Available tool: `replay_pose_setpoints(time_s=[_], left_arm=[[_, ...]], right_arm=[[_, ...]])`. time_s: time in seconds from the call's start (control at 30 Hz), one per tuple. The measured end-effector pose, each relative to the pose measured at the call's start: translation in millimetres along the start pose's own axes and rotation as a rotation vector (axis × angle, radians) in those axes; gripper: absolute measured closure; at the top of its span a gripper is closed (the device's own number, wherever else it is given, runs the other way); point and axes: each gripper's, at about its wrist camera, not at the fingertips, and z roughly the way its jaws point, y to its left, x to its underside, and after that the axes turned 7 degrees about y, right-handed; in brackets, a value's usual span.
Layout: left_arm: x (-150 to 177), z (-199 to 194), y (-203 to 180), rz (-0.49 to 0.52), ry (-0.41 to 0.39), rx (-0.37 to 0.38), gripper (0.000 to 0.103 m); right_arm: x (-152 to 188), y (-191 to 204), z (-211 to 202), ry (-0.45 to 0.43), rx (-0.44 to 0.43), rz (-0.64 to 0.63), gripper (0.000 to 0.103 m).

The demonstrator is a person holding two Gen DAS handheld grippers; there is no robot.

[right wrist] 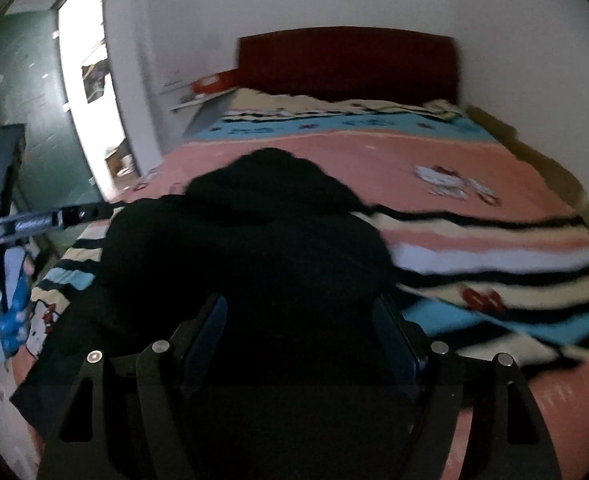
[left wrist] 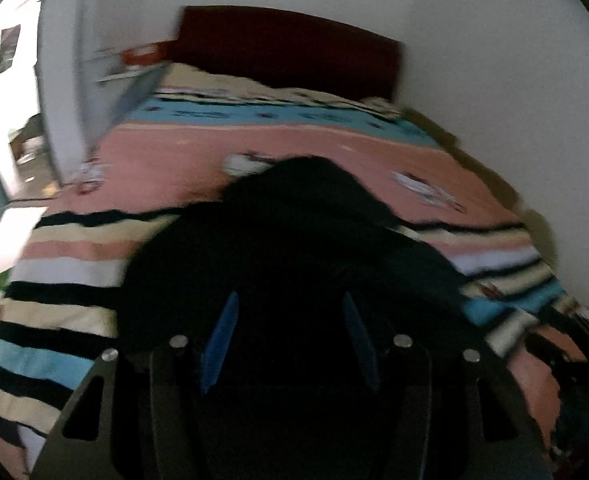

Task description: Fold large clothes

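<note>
A large black garment (left wrist: 294, 220) lies bunched on a striped pink, blue and cream blanket (left wrist: 294, 140) that covers a bed. In the left wrist view my left gripper (left wrist: 291, 300) hovers over the garment's near part, its blue pads (left wrist: 222, 340) wide apart and pinching nothing. The right wrist view shows the same garment (right wrist: 254, 220) spread toward the near left corner of the bed. My right gripper (right wrist: 299, 304) stands open above its near edge. The black cloth under both grippers is too dark to show folds. Both views are blurred.
A dark red headboard (right wrist: 346, 64) stands against the white wall at the far end. A small shelf with a red item (right wrist: 210, 84) sits left of the bed, beside a bright doorway (right wrist: 90, 80). The body of the left hand-held tool (right wrist: 10, 232) shows at the left edge.
</note>
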Motion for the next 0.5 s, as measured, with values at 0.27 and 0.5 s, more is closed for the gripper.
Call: replay_pose_setpoints(time_s=[0.27, 0.5], left_arm=[[-21, 52, 63, -0.049, 0.015, -0.071, 0.05], [15, 114, 61, -0.031, 0.077, -0.022, 0.05]], right_arm=[[-49, 82, 89, 0.055, -0.078, -0.081, 0.029], [-40, 107, 158, 0.155, -0.038, -0.121, 0.029]])
